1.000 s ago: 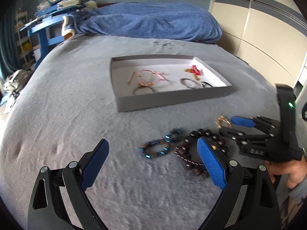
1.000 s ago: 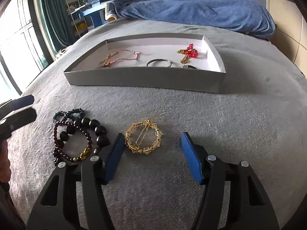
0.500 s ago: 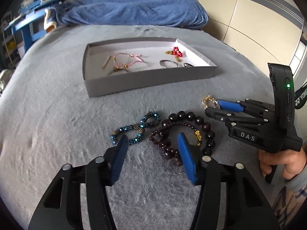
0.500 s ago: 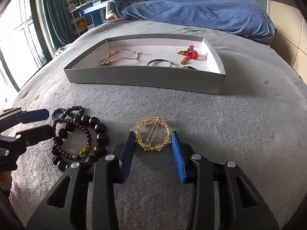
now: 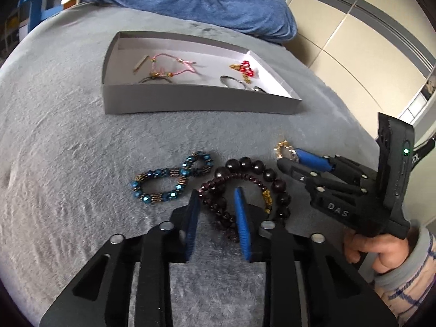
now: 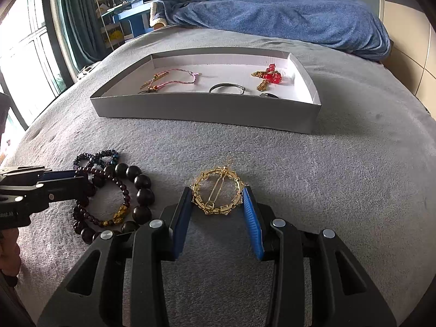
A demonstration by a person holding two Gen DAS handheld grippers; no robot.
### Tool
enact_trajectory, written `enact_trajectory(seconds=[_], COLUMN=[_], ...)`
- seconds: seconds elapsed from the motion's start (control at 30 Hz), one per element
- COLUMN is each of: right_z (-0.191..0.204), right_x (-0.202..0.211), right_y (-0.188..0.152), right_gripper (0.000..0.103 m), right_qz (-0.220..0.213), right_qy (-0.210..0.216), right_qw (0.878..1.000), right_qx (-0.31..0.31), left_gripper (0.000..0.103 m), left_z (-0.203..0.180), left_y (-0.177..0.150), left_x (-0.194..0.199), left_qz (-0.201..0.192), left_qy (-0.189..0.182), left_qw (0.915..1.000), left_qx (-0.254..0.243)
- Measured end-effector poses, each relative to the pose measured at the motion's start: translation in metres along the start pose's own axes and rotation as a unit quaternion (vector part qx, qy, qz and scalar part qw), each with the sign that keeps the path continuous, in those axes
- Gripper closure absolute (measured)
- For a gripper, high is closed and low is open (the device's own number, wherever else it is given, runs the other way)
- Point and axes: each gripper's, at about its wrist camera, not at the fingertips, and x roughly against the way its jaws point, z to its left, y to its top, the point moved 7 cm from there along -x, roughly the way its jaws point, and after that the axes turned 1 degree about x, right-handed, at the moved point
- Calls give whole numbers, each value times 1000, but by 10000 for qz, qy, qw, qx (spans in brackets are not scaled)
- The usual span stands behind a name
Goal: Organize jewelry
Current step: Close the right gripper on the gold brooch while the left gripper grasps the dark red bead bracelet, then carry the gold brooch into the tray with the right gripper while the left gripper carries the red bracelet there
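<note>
Step in hand, as judged: both grippers are taking hold of loose pieces on the grey plush bedspread (image 6: 340,179) for transfer into the shallow grey cardboard tray (image 6: 207,109).

Right gripper (image 6: 216,204): its blue pads sit against the two sides of the round gold openwork brooch with a pin across it (image 6: 217,194). The brooch lies flat on the bedspread, near the tray's front wall. The jaws appear closed onto it, with contact on both edges; no lift is visible. The tool is held low, fingers pointing toward the tray.

Left gripper (image 5: 216,212): jaws narrowed around a strand of the dark maroon beaded bracelets with a gold charm (image 5: 245,188). Whether the pads actually pinch the beads cannot be told. The blue and bronze beaded bracelet twisted into a figure eight (image 5: 171,181) lies untouched just to the left.

The tray already holds a pink cord bracelet (image 6: 174,79), a red bead cluster on gold chain (image 6: 269,76) and a thin metal bangle (image 6: 227,88).

Next move calls for a straight lift clear of the pile, carry over the tray wall, and release onto bare floor between the pieces. Risk: the thin brooch may pivot or slip between the pads.
</note>
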Motion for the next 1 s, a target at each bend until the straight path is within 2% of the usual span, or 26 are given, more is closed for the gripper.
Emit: enact_trajectory(seconds=[0.1, 0.23, 0.4, 0.53, 0.73, 0.87, 1.0], right_z=[0, 0, 0, 0, 0, -3, -6], right_x=[0, 0, 0, 0, 1, 7, 17], right_y=[0, 0, 0, 0, 1, 4, 12], right_gripper=[65, 65, 65, 65, 66, 66, 66], right_qz=[-5, -3, -3, -5, -52, -182, -361], right_qy=[5, 1, 2, 1, 5, 21, 84], right_qw=[10000, 10000, 10000, 10000, 10000, 9998, 9991], right_qx=[-4, -1, -3, -2, 2, -76, -203], left_gripper=[91, 95, 96, 95, 96, 97, 97], left_z=[-5, -11, -24, -33, -35, -35, -43], left_y=[3, 7, 9, 6, 4, 12, 24], left_x=[2, 7, 12, 7, 1, 14, 28], left_qz=[-114, -292, -405, -327, -288, -543, -753], left_qy=[102, 135, 86, 24, 152, 205, 56], left_qw=[9997, 9989, 9971, 9961, 9953, 9943, 9928], left_qx=[-191, -348, -639, -821, -915, -900, -932])
